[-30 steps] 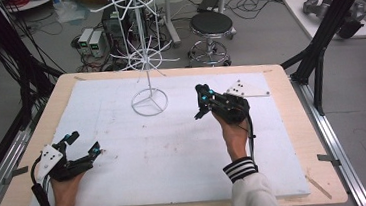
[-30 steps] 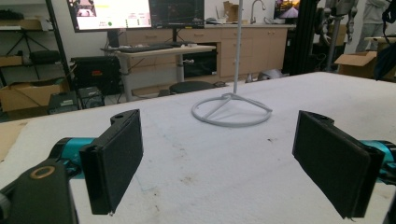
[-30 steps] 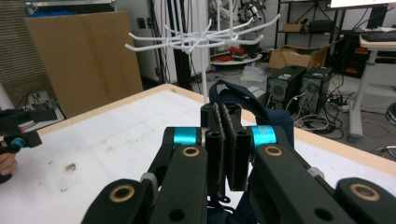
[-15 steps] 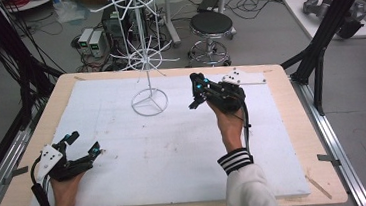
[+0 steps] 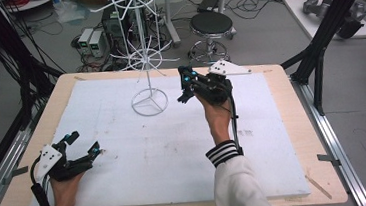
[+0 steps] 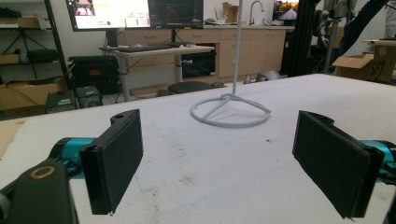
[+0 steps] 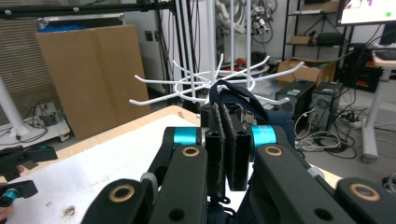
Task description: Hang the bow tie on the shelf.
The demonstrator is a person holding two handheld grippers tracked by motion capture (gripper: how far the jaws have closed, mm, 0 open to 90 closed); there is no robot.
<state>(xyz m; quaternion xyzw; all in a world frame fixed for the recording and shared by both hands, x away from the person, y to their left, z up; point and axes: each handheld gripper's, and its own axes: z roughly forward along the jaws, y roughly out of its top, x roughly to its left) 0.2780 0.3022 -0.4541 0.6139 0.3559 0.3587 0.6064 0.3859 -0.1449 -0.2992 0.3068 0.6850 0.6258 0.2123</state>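
White table [image 5: 175,154], one rack [image 5: 145,56], two claws

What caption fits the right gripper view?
Right tool shut on a dark strap, facing the white wire rack.

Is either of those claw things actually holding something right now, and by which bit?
The right gripper is shut on a dark strap, pinched by its lower part while a loop sticks up above the fingers. The left gripper is open, holding nothing.
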